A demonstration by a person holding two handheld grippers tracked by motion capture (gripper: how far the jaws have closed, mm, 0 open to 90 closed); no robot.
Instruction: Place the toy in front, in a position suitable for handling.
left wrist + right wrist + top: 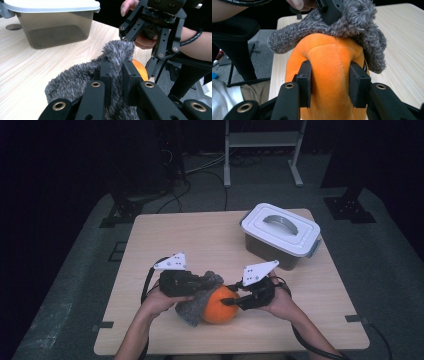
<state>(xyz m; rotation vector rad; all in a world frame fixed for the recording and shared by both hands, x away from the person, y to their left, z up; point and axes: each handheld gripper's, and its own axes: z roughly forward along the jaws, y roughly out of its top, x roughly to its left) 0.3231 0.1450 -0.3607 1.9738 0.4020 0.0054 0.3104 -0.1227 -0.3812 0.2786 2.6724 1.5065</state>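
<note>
An orange plush ball [220,306] rests on the wooden table [200,240] near its front edge. A grey fuzzy cloth [196,306] drapes over the ball's left side and top. My left gripper [207,282] is shut on a fold of that cloth [75,80], pinched between its pads [117,72]. My right gripper [231,300] comes in from the right. Its pads [332,82] press into both sides of the orange plush [329,65], and the grey cloth [352,22] hangs over the top.
A translucent grey box with a white handled lid [281,234] stands at the table's back right. A metal stand [262,150] and cables lie on the floor beyond the table. Bare tabletop stretches across the back left.
</note>
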